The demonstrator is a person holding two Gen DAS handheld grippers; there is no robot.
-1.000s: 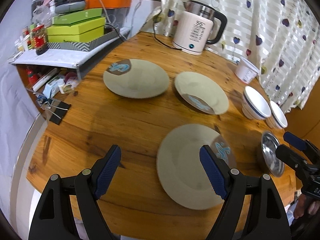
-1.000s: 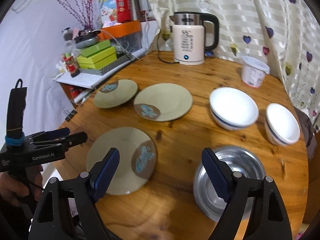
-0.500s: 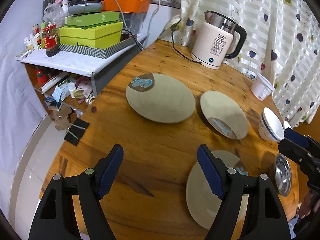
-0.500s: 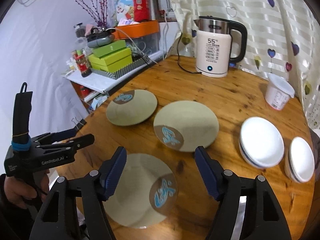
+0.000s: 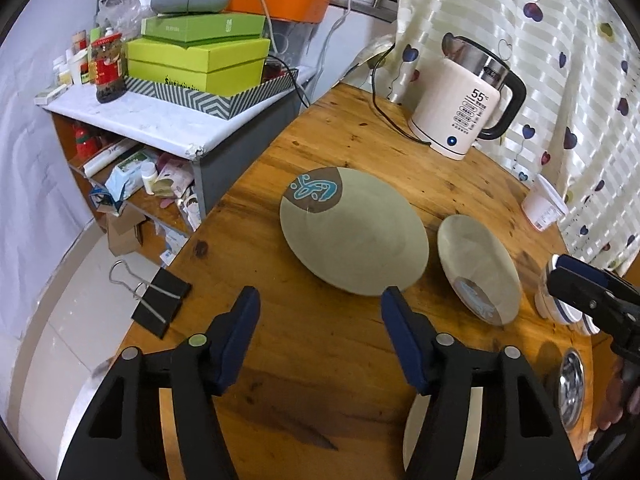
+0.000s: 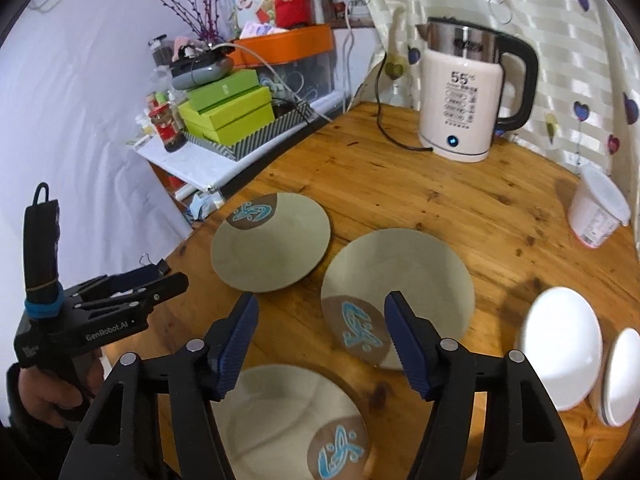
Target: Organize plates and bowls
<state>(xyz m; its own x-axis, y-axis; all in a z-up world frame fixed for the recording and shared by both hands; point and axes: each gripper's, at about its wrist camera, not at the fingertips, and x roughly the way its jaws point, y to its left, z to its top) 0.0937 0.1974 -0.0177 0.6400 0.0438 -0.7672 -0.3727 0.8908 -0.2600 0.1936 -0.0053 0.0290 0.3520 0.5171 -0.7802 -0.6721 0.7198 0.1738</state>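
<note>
Presently on the round wooden table [image 6: 400,184]: three grey-green plates, each with a brown patch bearing a blue motif. First plate [image 6: 271,241] lies near the table's left edge, beside the shelf side; second plate [image 6: 398,276] sits just right of it, nearly touching; third plate [image 6: 280,420] lies at the near edge, partly hidden by the tongs. Large white bowl [image 6: 560,342] and small white bowl [image 6: 620,376] stand side by side toward the right edge. Steel bowl [image 5: 570,388] shows at the near right edge in the left wrist view. Electric kettle [image 6: 466,104] stands at the far edge, white tub [image 6: 598,212] at the far right. Black binder clip [image 5: 160,308] hangs off the left edge. Left gripper [image 5: 320,332]: tongs spread wide, holding nothing, above bare wood just short of the first plate. Right gripper [image 6: 322,336]: tongs spread wide, holding nothing, over the gap between the second and third plates
</note>
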